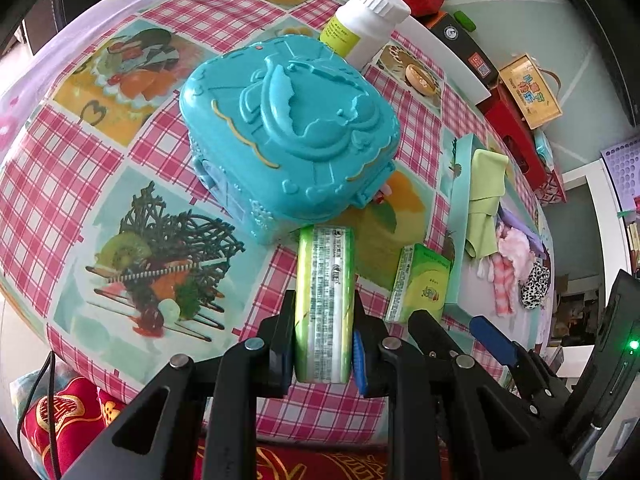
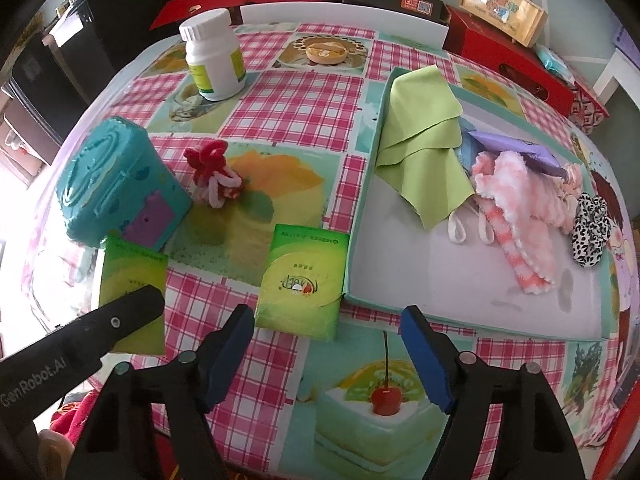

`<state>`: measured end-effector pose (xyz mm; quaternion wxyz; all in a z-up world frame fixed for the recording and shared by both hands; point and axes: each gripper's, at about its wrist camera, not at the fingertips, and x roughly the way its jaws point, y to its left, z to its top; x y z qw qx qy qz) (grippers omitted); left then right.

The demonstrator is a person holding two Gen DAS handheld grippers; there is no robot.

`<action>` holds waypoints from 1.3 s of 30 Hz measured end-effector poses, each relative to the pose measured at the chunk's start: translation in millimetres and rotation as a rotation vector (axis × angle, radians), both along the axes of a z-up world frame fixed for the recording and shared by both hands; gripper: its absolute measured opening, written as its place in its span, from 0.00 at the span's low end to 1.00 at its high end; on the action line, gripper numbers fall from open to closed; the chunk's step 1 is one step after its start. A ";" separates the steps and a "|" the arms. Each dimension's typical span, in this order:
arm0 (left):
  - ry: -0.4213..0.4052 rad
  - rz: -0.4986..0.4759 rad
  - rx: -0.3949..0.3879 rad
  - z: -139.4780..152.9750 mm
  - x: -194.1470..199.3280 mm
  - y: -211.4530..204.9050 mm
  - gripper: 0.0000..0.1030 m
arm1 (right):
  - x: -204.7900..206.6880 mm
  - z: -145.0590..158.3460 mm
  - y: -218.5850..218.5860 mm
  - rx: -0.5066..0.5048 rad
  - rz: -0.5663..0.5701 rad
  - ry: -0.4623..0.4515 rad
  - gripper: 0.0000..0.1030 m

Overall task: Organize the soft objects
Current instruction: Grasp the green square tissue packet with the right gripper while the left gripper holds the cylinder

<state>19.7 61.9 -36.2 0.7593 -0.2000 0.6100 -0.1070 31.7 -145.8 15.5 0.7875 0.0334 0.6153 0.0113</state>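
My left gripper (image 1: pixel 323 310) is shut on a green tissue pack (image 1: pixel 324 280), gripped by its narrow sides just above the checked tablecloth, in front of a teal toy case (image 1: pixel 288 132). A second green tissue pack (image 2: pixel 302 292) lies flat by the near left corner of a shallow teal box (image 2: pixel 460 280). My right gripper (image 2: pixel 326 322) stands open over that pack's near edge, and its blue pads are not touching it. The box holds a green cloth (image 2: pixel 420 132), pink fluffy socks (image 2: pixel 516 200), a purple item (image 2: pixel 516 148) and a leopard scrunchie (image 2: pixel 592 224). A red-and-white fuzzy tie (image 2: pixel 212 176) lies beside the toy case.
A white pill bottle (image 2: pixel 214 56) stands at the back left of the table. Red boxes (image 2: pixel 512 64) and a wooden case (image 2: pixel 504 8) crowd the far edge. The left gripper's arm (image 2: pixel 80 344) reaches in at the left of the right wrist view.
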 end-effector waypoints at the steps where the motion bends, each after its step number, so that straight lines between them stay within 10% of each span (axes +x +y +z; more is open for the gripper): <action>1: 0.001 0.000 -0.001 -0.2 0.0 -0.2 0.23 | -0.2 0.2 0.1 -0.002 0.000 0.002 0.75; 39: 0.015 -0.014 -0.030 -5.5 4.2 2.5 0.23 | 6.8 -19.4 7.1 0.096 0.015 0.046 0.50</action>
